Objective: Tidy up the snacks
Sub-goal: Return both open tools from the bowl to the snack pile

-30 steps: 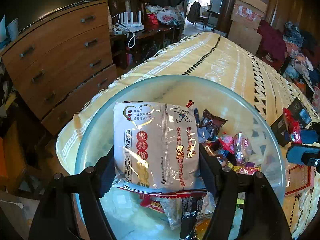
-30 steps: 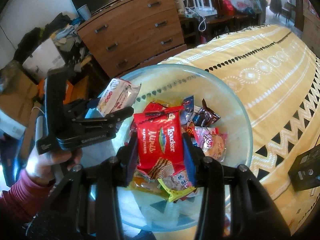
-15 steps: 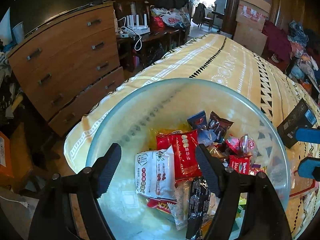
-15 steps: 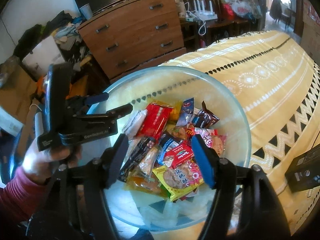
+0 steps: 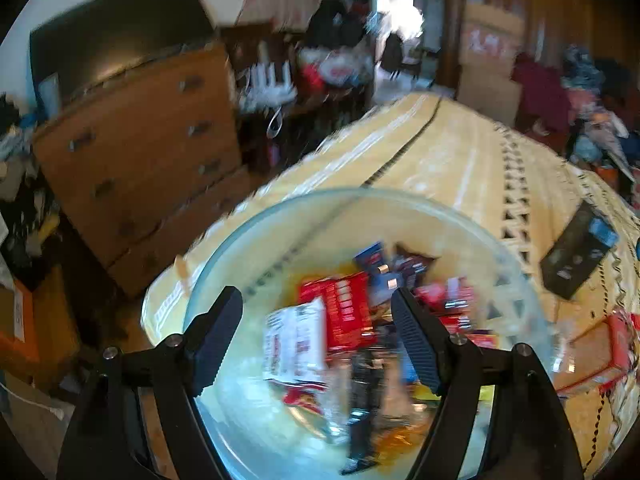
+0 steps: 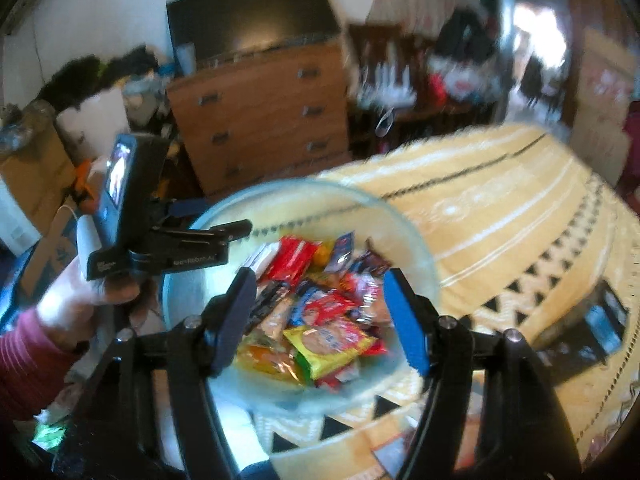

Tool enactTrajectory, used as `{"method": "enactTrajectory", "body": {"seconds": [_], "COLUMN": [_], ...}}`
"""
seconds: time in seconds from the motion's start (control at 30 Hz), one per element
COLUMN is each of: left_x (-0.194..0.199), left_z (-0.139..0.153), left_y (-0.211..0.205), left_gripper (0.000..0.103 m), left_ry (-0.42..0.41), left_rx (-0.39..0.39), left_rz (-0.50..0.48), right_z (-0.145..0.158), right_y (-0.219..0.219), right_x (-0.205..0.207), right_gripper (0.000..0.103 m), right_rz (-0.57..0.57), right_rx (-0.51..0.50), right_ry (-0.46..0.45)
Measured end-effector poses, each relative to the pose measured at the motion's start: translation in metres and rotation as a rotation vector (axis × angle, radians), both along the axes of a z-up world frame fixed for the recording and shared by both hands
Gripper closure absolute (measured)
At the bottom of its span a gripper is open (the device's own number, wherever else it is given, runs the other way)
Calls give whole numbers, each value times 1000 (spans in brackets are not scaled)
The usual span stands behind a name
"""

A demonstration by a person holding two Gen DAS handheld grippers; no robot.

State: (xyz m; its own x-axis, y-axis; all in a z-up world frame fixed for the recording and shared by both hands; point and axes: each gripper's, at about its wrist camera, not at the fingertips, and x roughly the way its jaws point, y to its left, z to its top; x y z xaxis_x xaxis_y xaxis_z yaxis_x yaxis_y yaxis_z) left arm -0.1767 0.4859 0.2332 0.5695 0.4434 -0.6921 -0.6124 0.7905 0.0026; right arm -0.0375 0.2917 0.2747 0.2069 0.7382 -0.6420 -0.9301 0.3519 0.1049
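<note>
A clear glass bowl [image 5: 256, 216] sits on the yellow patterned cloth and holds several snack packets, among them a white packet [image 5: 294, 340] and a red packet [image 5: 348, 312]. My left gripper [image 5: 316, 312] is open and empty above the bowl. In the right wrist view the same bowl [image 6: 400, 216] holds a yellow-green packet [image 6: 326, 346] and a red packet [image 6: 292, 256]. My right gripper [image 6: 320, 304] is open and empty above the bowl. The left gripper also shows in the right wrist view [image 6: 224, 236] at the bowl's left rim. Both views are blurred by motion.
A black box [image 5: 576, 256] lies on the cloth right of the bowl, also in the right wrist view [image 6: 600, 320]. A red box [image 5: 612, 344] lies at the right edge. A wooden chest of drawers [image 5: 136, 160] stands left beyond the table edge.
Both grippers let go of their packets, white and red, which now lie in the bowl. Both have since pulled back and up from the bowl with jaws open.
</note>
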Motion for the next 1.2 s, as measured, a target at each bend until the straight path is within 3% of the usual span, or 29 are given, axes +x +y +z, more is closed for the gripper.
{"method": "enactTrajectory", "body": {"seconds": [0.03,0.17,0.23,0.33,0.43,0.6,0.67,0.73,0.9,1.03,1.1,1.2], "left_x": [-2,-8,-7,3,22,61,73,80,82,84,85,84], "left_z": [6,35,41,39,20,-36,-59,-75,-86,-94,-97,-101], "left_y": [-14,-99,-141,-216,-287,-386,-403,-410,-414,-411,-409,-407], "left_gripper": [25,25,24,21,21,21,22,22,22,22,22,22], "left_ry": [-22,-143,-181,-216,-187,-21,38,81,104,124,129,140], "left_rx": [20,50,41,-29,-135,-170,-208,-242,-272,-292,-298,-294], "left_rz": [-25,-223,-333,-548,-743,-929,-940,-924,-872,-832,-819,-814], "right_z": [1,-13,-33,-86,-137,-196,-203,-203,-213,-243,-254,-256], "right_y": [-17,-118,-167,-252,-314,-403,-420,-419,-414,-379,-358,-328], "right_x": [-3,-22,-29,-26,-13,11,21,35,105,148,153,130], "right_gripper": [26,17,16,16,16,19,21,31,30,29,29,29], "right_rz": [-19,-176,-275,-464,-614,-784,-781,-746,-738,-712,-677,-524], "right_rx": [27,121,124,50,-80,-222,-216,-220,-151,-194,-213,-214], "right_ry": [-13,-53,-29,62,129,227,246,225,277,311,319,341]}}
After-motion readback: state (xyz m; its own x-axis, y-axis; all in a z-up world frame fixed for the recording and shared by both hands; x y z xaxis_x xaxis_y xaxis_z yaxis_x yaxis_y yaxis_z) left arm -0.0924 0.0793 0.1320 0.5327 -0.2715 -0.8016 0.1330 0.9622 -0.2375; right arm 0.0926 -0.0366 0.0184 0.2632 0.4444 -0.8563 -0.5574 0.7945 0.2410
